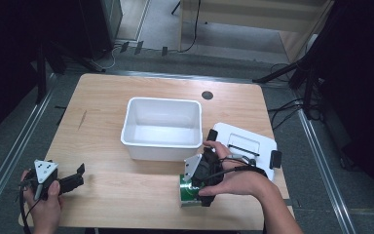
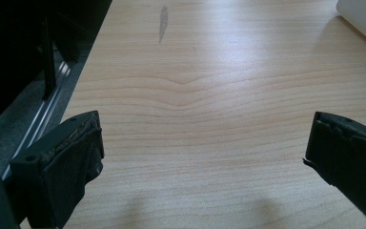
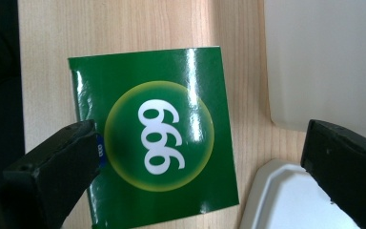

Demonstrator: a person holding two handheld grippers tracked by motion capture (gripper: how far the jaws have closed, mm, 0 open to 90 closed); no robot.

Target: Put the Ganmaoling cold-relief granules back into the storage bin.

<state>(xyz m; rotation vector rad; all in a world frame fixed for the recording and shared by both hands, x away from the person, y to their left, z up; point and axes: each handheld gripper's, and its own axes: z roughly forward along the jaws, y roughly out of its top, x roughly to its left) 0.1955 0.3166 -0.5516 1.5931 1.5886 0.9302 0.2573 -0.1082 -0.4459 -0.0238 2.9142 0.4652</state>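
Green and glossy, the box (image 3: 155, 136) lies flat on the wooden table (image 1: 107, 126) directly under my right gripper (image 3: 200, 157), whose jaws stand spread wide over it, one above its edge, neither pinching it. From the high view my right hand (image 1: 233, 178) and the gripper body hide most of the box (image 1: 189, 194); the printed white "999" on a yellow disc is legible in the right gripper view. That view cuts off the white tub (image 3: 324, 62) and the white lid (image 3: 276, 200). My left gripper (image 2: 202, 157) is spread over bare wood near the table's front left corner.
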